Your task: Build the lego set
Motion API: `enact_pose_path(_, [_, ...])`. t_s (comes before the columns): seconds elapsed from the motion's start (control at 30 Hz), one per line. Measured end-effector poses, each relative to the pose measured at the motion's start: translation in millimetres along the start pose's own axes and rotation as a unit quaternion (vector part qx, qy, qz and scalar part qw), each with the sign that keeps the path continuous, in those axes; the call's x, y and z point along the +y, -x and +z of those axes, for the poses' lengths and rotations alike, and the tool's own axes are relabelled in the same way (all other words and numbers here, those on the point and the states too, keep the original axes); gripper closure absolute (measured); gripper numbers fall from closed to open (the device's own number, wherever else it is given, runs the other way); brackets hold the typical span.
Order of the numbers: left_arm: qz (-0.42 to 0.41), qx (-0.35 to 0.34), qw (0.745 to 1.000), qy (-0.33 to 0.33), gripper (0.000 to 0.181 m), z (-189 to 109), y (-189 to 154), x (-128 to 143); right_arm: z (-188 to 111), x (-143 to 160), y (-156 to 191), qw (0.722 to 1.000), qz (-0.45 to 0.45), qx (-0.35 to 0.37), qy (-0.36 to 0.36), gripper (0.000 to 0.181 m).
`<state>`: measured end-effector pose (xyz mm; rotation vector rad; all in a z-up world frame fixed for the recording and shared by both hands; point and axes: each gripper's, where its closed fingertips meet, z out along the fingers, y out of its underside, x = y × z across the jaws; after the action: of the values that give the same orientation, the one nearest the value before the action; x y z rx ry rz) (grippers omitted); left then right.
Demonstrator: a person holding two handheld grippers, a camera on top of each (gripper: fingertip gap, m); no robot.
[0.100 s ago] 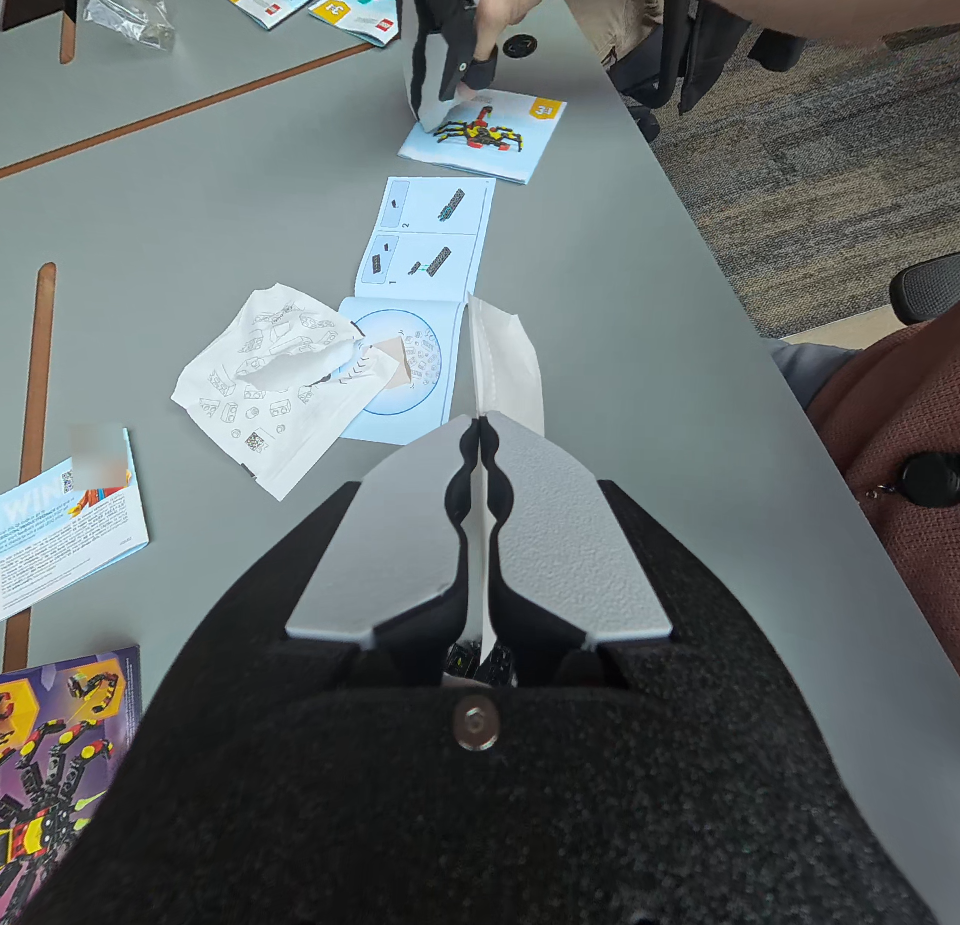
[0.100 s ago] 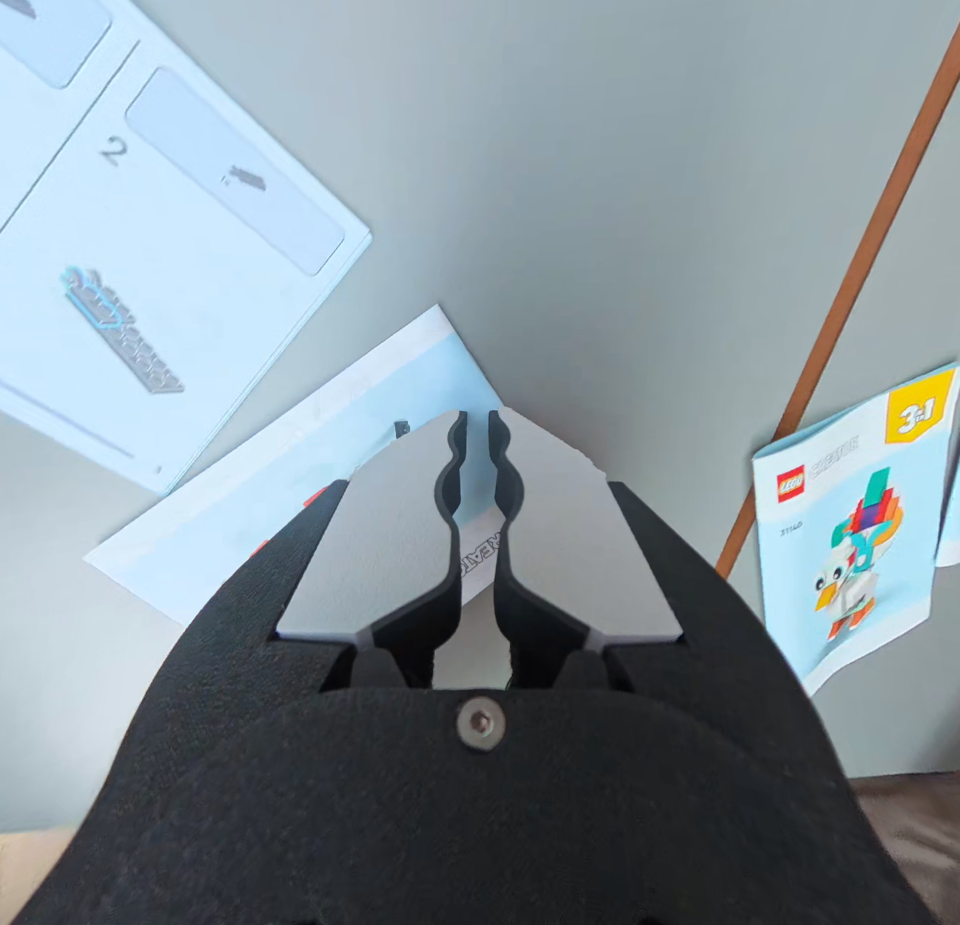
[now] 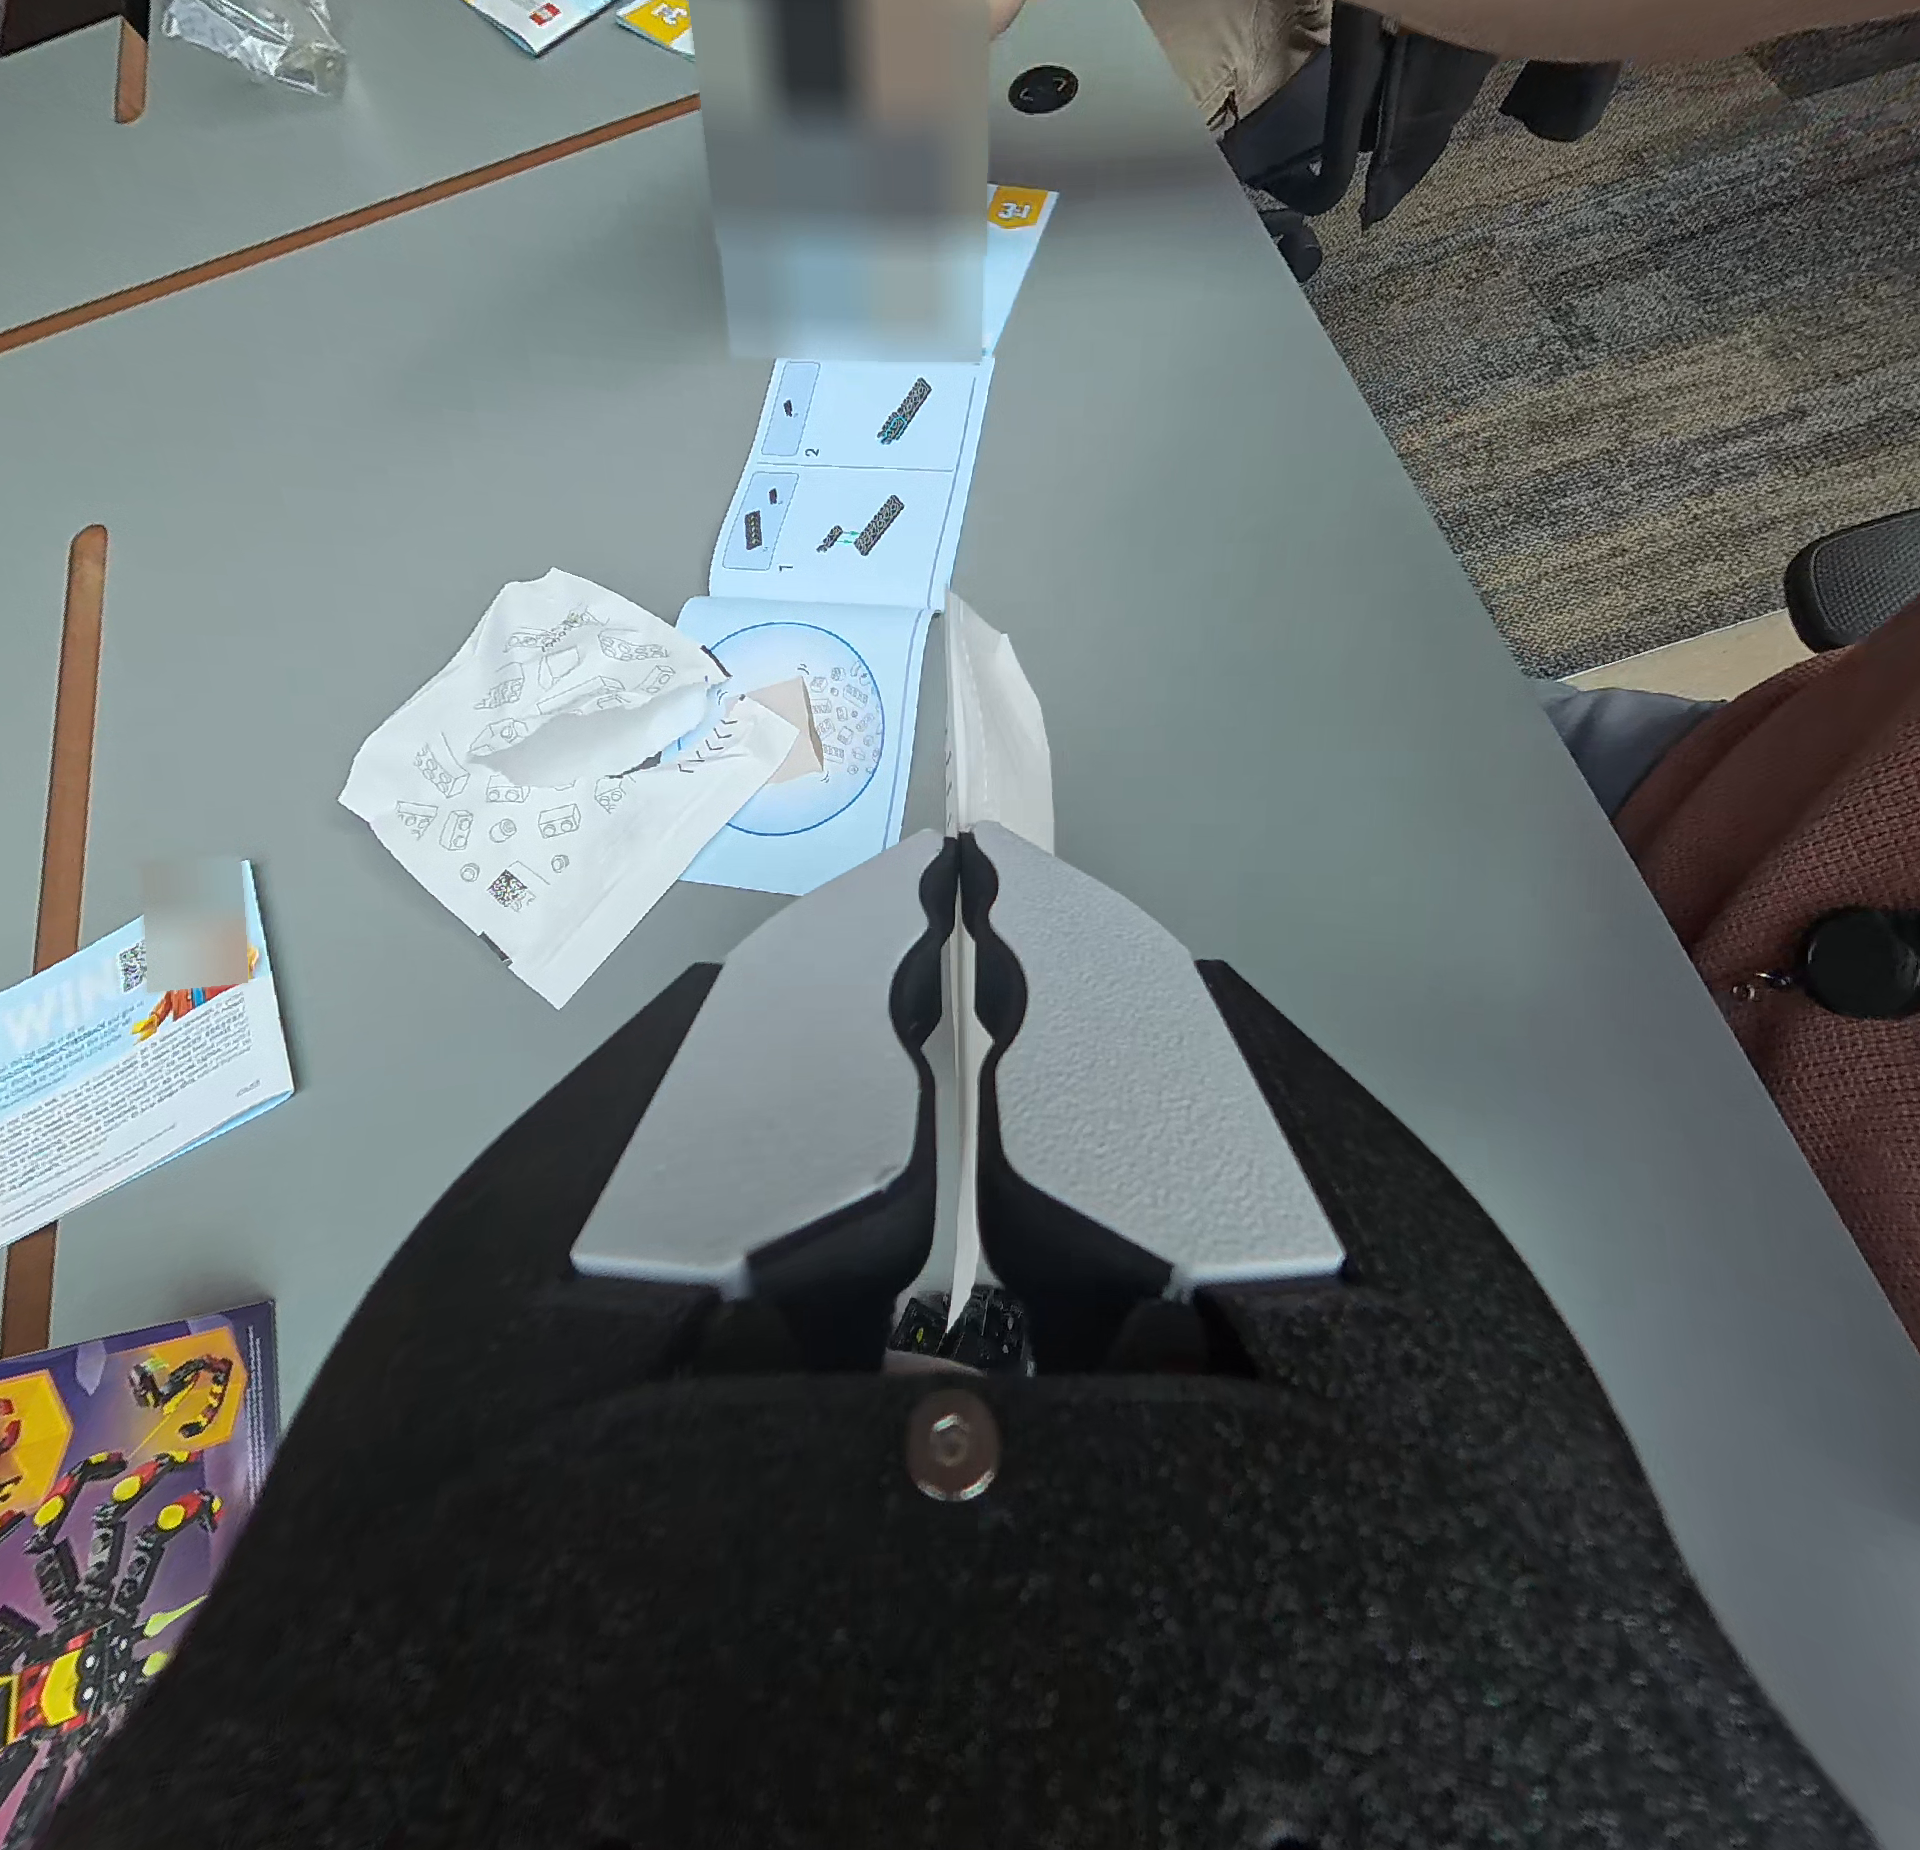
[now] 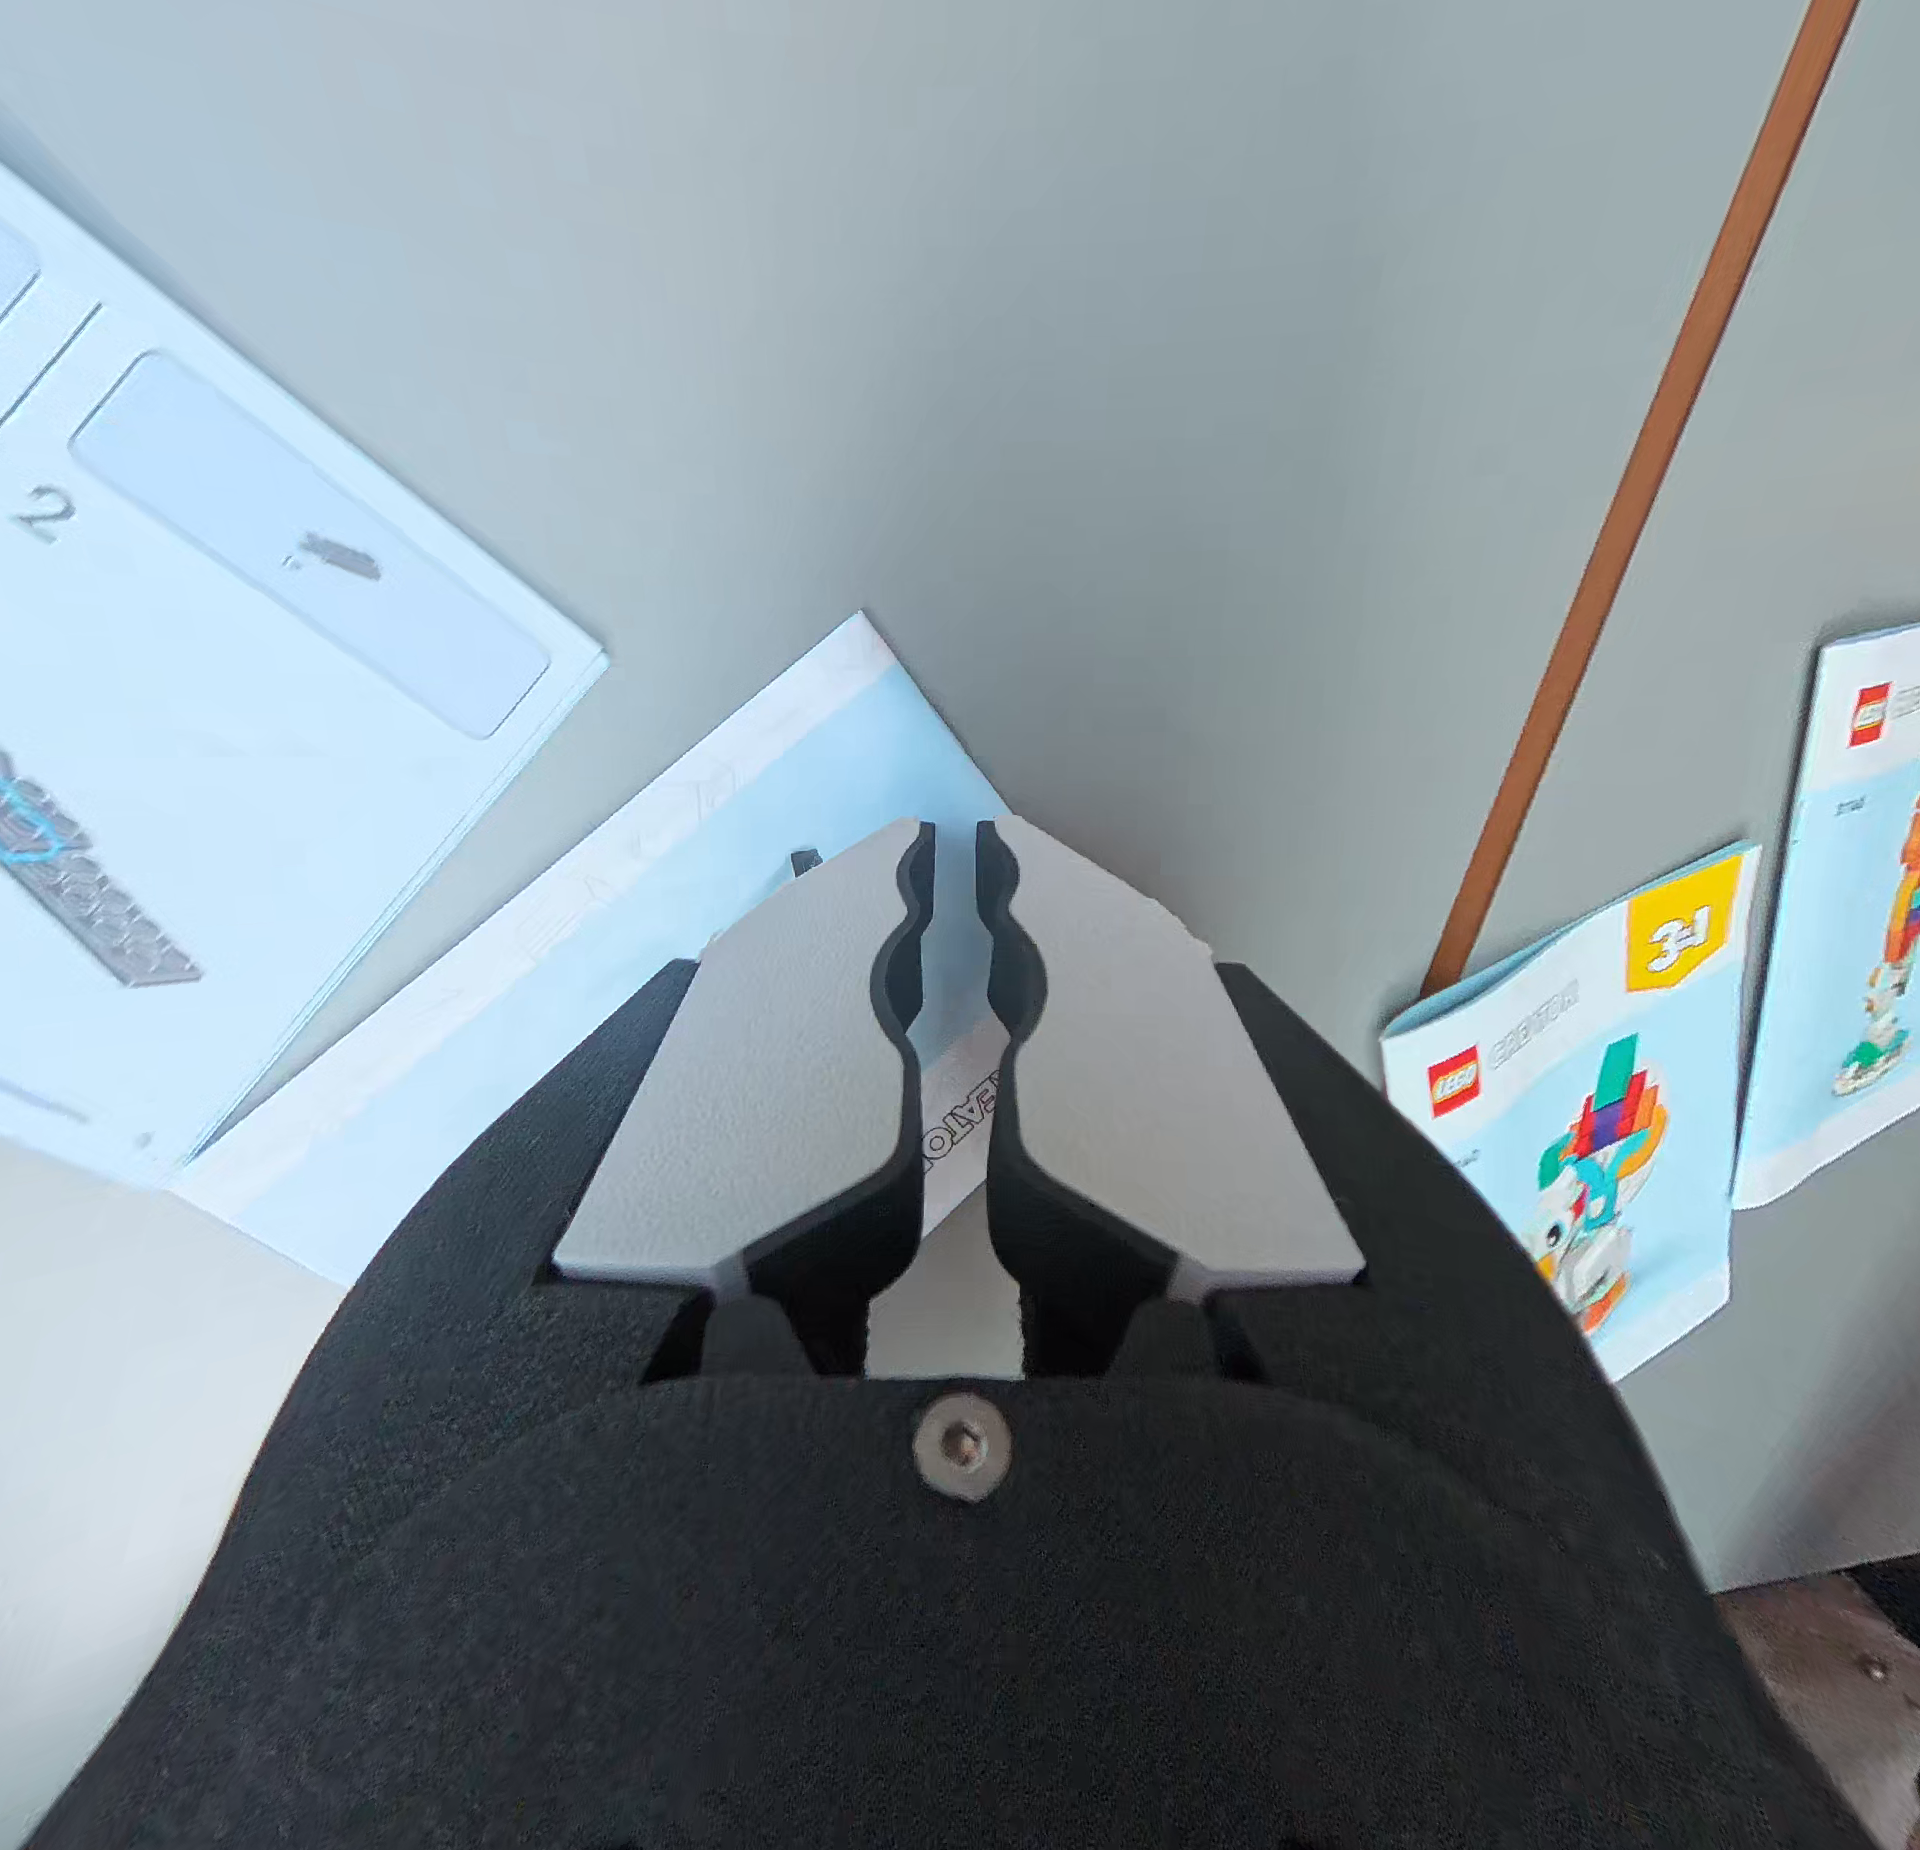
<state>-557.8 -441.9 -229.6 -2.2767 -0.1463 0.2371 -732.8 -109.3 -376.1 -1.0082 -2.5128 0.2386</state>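
My left gripper (image 3: 957,844) is shut on a white paper bag (image 3: 1003,720), held edge-on above the grey table (image 3: 1247,657). Dark Lego pieces (image 3: 966,1322) show low between its fingers. Ahead lie an open instruction booklet (image 3: 862,470) and a torn, empty white paper bag (image 3: 540,761). My right gripper (image 4: 956,829) is open by a narrow gap with nothing seen between its fingers. It hangs close over a light-blue booklet (image 4: 675,865), beside the open instruction page (image 4: 260,709). In the left wrist view a blurred patch covers where it would be.
A purple set box (image 3: 125,1540) and a leaflet (image 3: 125,1073) lie near left. A clear plastic bag (image 3: 249,24) lies far left. Two more booklets (image 4: 1558,1073) (image 4: 1849,865) lie right of a brown table seam (image 4: 1662,450). A person in a rust-red top (image 3: 1818,865) sits at the table's right edge. About 40 cm separates my left fingertips from my right.
My right gripper has turned slightly over the booklet, and a second booklet has come into its view at the right. My left gripper holds the bag still.
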Motion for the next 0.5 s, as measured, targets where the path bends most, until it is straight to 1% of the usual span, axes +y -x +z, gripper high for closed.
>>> enact_pose_path(0.07, [0.0,0.0,1.0,0.002,0.181,3,1,-1,6,-14,-16,0.999,-0.021,0.034,-0.015,0.169])
enact_pose_path(0.13, [0.0,0.003,1.0,0.007,0.181,7,1,-1,-6,-26,-35,0.997,-0.021,0.068,-0.041,0.168])
enact_pose_path(0.2, [0.002,0.008,1.0,0.008,0.181,11,-1,-2,-37,-36,-43,0.993,0.002,0.063,-0.098,0.165])
enact_pose_path(0.27, [0.006,0.015,1.0,0.007,0.181,15,-5,-4,-75,-42,-31,0.985,0.022,0.029,-0.167,0.161])
enact_pose_path(0.3, [0.007,0.02,1.0,0.005,0.181,16,-8,-5,-96,-44,-13,0.978,0.026,-0.003,-0.207,0.158])
enact_pose_path(0.33, [0.008,0.025,1.0,0.003,0.181,19,-10,-6,-117,-48,11,0.966,0.027,-0.04,-0.254,0.158])
enact_pose_path(0.4, [0.008,0.037,0.999,0.0,0.181,24,-14,-7,-156,-57,78,0.932,0.014,-0.117,-0.342,0.159])
enact_pose_path(0.5, [0.002,0.057,0.998,-0.006,0.181,32,-19,-6,-194,-72,176,0.883,-0.005,-0.182,-0.433,0.159])
